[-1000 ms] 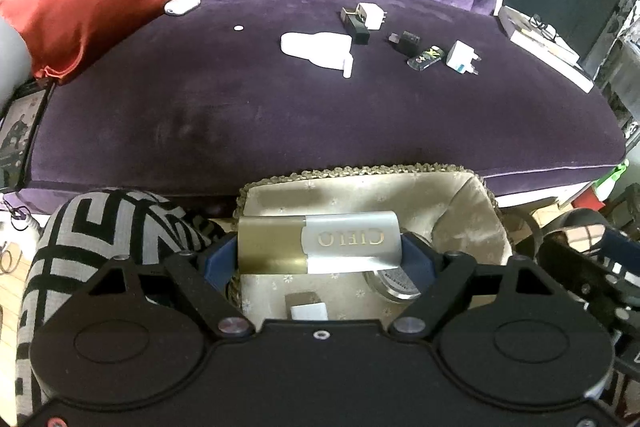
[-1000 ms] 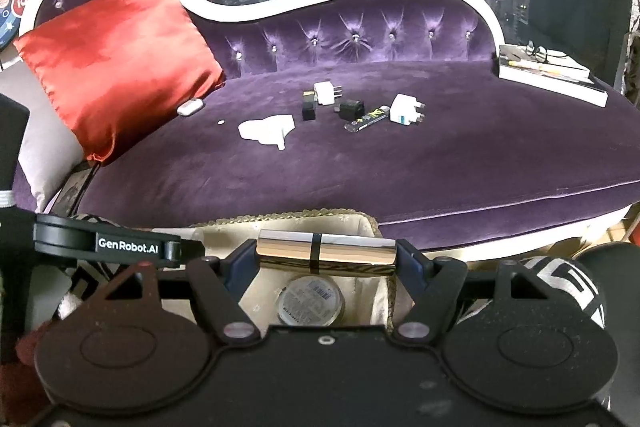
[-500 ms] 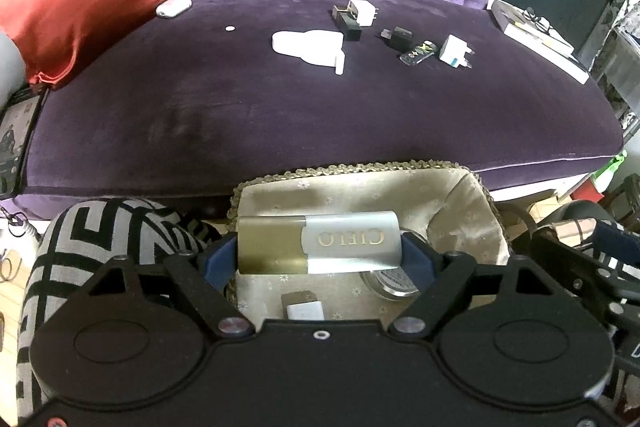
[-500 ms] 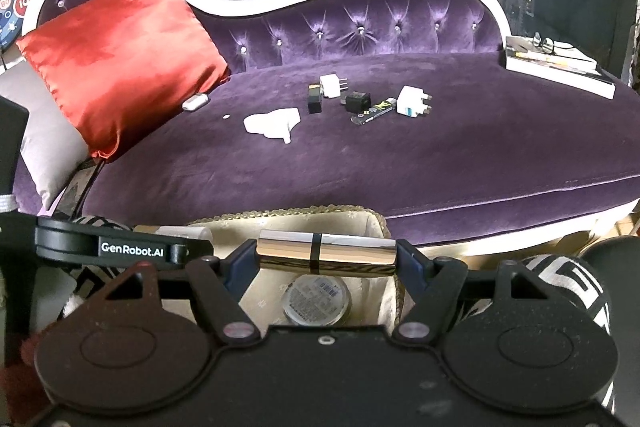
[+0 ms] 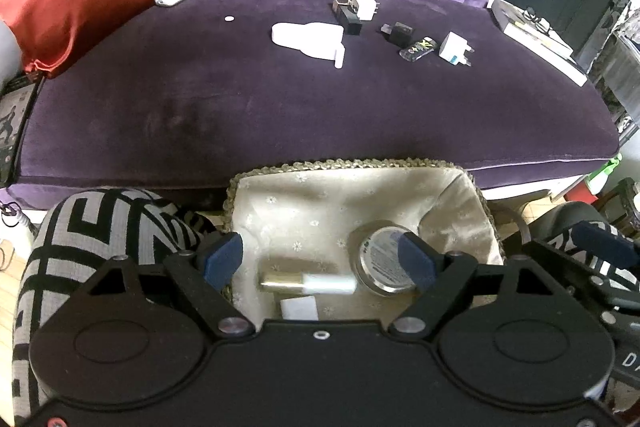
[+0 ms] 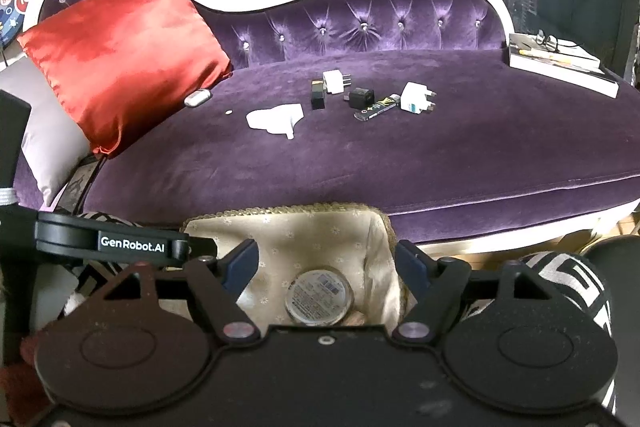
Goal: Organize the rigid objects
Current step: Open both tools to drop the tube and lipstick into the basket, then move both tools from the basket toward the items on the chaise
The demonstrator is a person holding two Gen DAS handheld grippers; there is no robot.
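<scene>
A cloth-lined basket [image 5: 452, 195] sits in front of the purple sofa. My left gripper [image 5: 320, 259] is open above it. The gold and silver tube [image 5: 308, 283] lies in the basket beside a round tin [image 5: 380, 263] and a small white block [image 5: 299, 308]. My right gripper [image 6: 326, 261] is open and empty over the same basket [image 6: 280, 227], with the tin [image 6: 319, 295] below it. The tube it held is out of sight. On the sofa seat lie a white adapter [image 6: 416, 98], a black stick [image 6: 376, 107], a black cube [image 6: 361, 97], a white plug [image 6: 335, 81] and a white flat piece [image 6: 276, 118].
A red cushion [image 6: 120, 55] leans at the sofa's left end, with a small white case [image 6: 197, 97] beside it. A book with glasses [image 6: 560, 65] lies at the right end. Black-and-white patterned cushions [image 5: 100, 227] flank the basket.
Both grippers have opened. The gold and silver tube dropped from the left gripper into the basket. The gold and black tube left the right gripper.
</scene>
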